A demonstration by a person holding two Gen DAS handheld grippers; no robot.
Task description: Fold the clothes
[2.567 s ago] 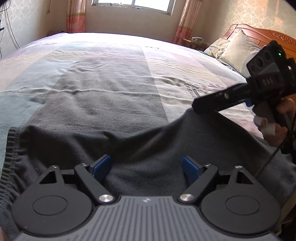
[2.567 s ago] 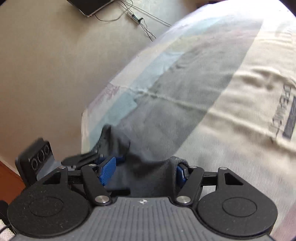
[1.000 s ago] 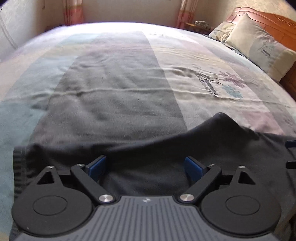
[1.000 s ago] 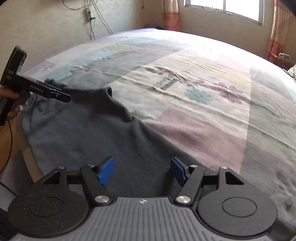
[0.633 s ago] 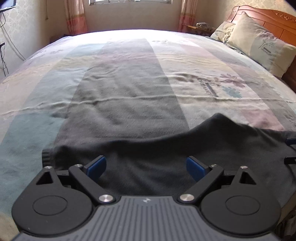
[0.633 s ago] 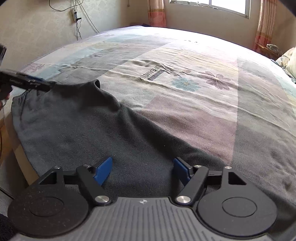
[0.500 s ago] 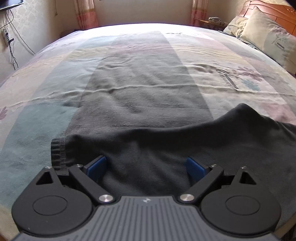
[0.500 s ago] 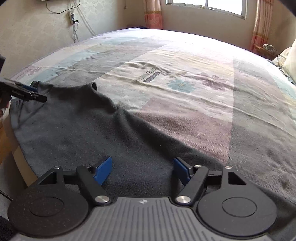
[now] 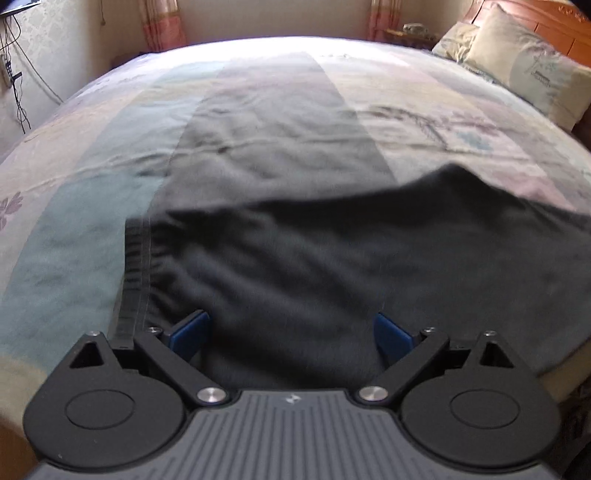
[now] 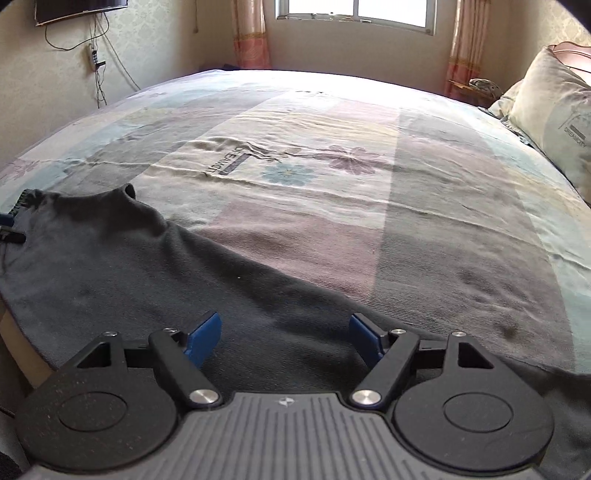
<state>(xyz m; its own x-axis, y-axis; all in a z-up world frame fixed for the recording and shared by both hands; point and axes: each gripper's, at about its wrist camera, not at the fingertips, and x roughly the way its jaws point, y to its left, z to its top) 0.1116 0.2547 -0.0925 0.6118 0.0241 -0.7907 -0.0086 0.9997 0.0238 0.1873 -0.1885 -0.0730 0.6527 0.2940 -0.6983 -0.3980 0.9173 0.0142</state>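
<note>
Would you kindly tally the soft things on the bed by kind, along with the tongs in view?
Dark grey garment: 1
Patchwork bedspread: 1
Pillows: 2, one in front, one behind it
Tongs: 2, left tongs and right tongs, both open
Total: 6

Patchwork-covered bed (image 9: 92,206) under dark grey garment (image 9: 332,266), pillow (image 10: 554,122).

A patchwork bedspread (image 10: 332,206) is covering the bed, with a pillow (image 10: 554,122) leaning at its right edge, a window (image 10: 354,11) glowing beyond its far end, and cables (image 10: 99,70) hanging left of it.
</note>
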